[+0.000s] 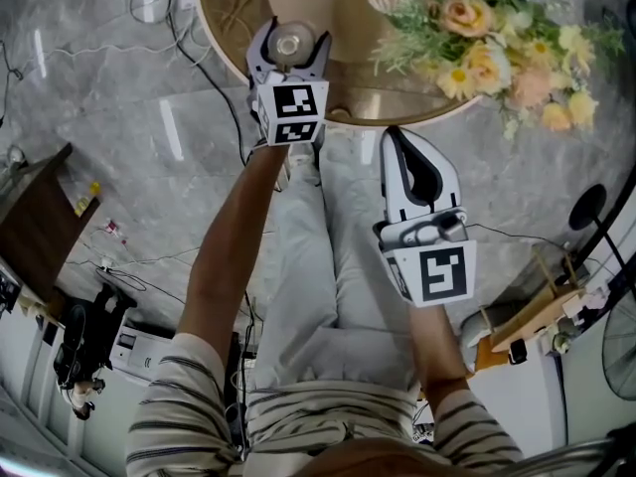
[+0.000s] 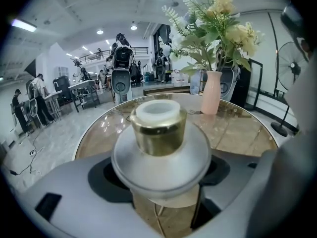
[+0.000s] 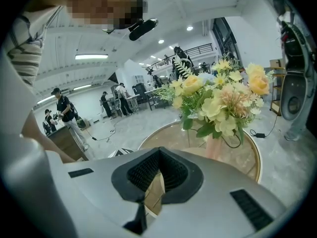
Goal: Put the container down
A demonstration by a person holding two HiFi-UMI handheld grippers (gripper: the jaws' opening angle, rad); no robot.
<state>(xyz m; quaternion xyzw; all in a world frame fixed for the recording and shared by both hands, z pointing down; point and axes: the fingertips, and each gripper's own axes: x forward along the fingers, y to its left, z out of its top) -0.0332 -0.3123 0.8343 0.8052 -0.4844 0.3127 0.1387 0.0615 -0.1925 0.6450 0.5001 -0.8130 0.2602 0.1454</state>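
A grey marble floor lies around a round brown counter. Close to the person's legs, the right gripper points forward, its fingers closed on nothing. Farther out, the stretched left arm holds the left gripper at the counter's near edge. Its fingers squeeze a frosted white container with a gold neck. A pink vase of flowers stands beyond.

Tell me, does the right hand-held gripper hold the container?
No: the right hand-held gripper is shut and empty; the container sits in the left hand-held gripper.
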